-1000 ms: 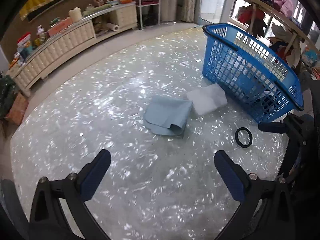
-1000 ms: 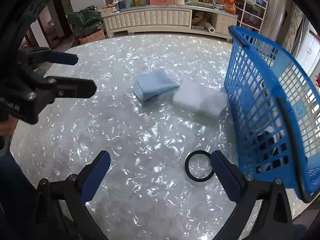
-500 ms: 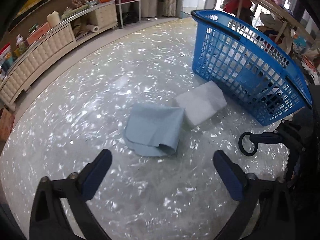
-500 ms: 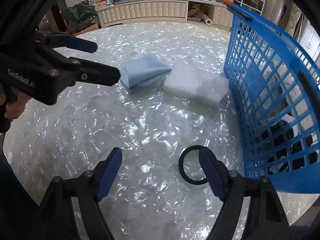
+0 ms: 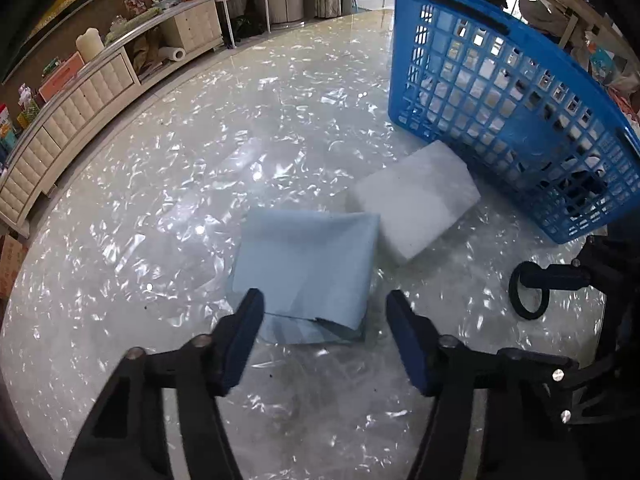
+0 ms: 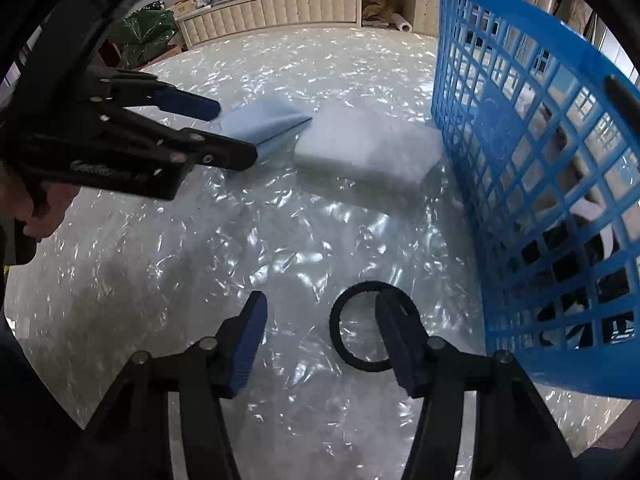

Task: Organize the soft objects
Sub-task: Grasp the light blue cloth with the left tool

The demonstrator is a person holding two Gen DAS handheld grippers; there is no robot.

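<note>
Bright daylight, sharp focus, heavy fisheye.
Glare speckles the glossy pearl-white marbled tabletop (image 5: 280, 128); edges bend into black vignette; soft shadows.

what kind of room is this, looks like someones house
Probably a lived-in living room: a long cream cabinet cluttered with household items along the wall, a glossy pearly table, and a blue laundry-style basket with things inside.
</note>
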